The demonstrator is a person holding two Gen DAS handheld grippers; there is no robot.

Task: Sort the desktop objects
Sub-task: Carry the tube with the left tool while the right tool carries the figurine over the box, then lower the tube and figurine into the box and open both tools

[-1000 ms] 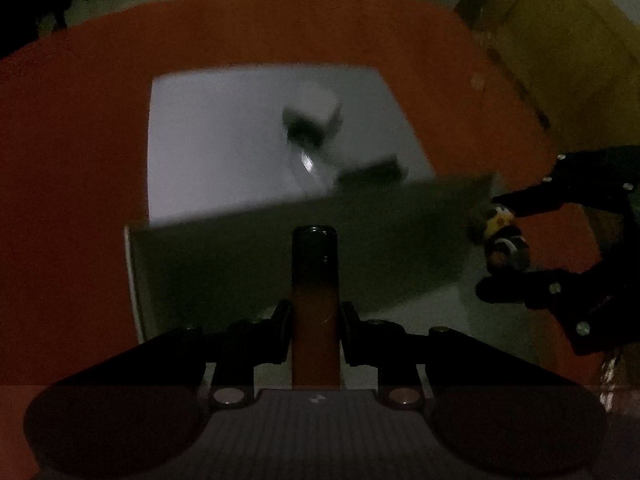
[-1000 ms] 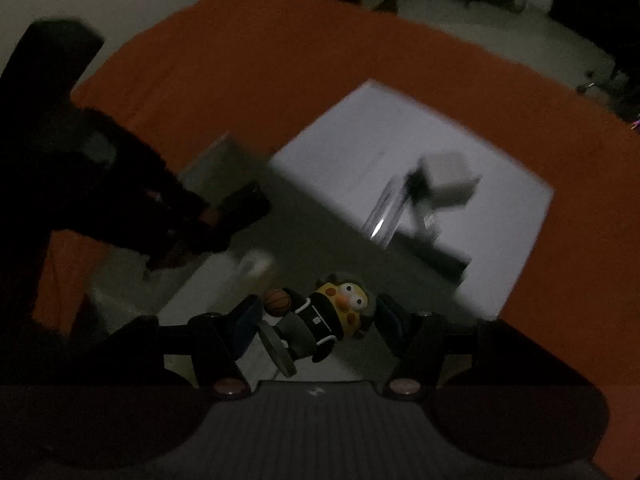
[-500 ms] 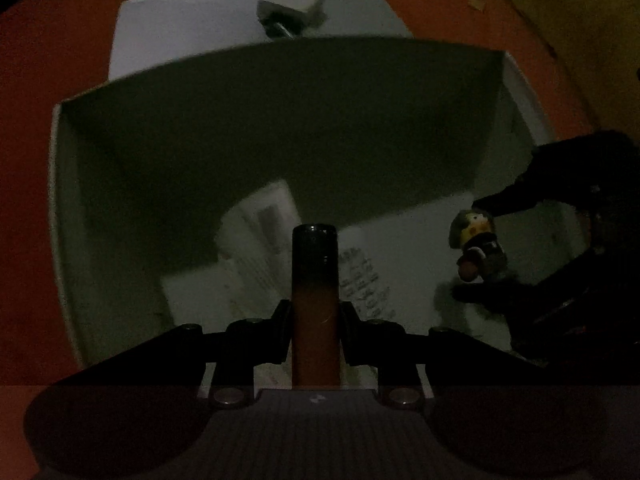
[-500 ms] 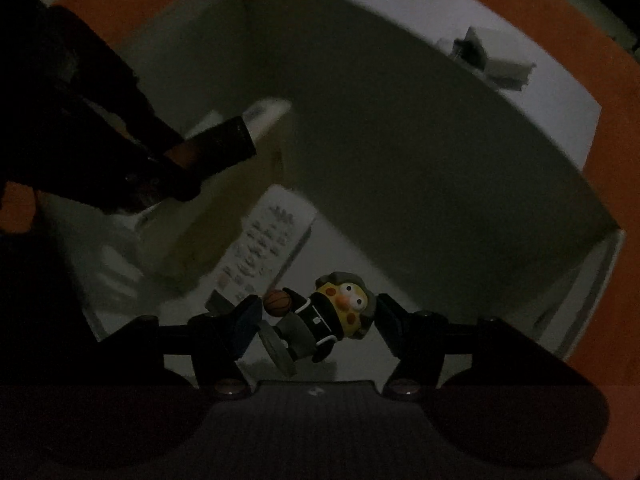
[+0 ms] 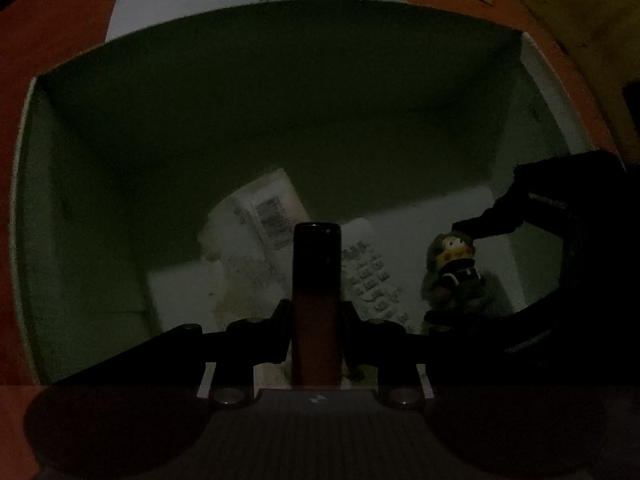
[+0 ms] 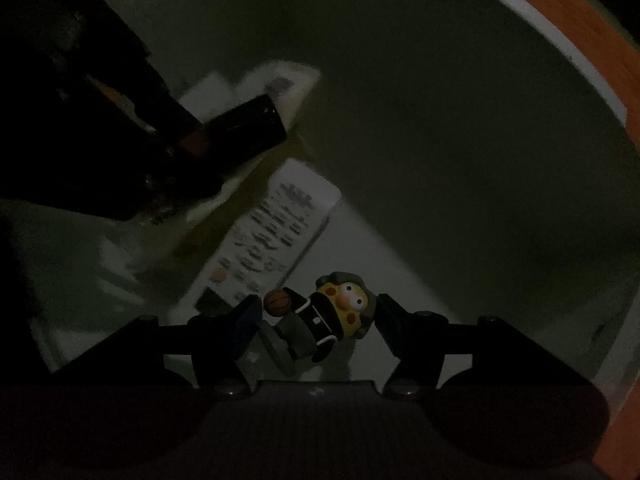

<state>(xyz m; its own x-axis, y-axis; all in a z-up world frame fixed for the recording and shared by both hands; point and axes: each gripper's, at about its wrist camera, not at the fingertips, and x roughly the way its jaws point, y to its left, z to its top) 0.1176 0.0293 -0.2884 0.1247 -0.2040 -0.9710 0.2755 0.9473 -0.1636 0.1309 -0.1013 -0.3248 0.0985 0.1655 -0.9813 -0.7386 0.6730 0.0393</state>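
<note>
both grippers are sinking deeper into the white box (image 5: pixel 280 92), the left gripper (image 5: pixel 316 316) pinching a dark tube (image 5: pixel 316 280) at six o'clock for dropping beside the remote (image 5: pixel 372 276), while the right gripper (image 6: pixel 316 320) is clamping a toy figurine (image 6: pixel 332 316) at six o'clock, poised for release.

An orange tablecloth (image 5: pixel 60 20) surrounds everything. A white sheet (image 5: pixel 160 12) lies on it. Yellowish cardboard (image 5: pixel 580 8) sits at the far right edge.
</note>
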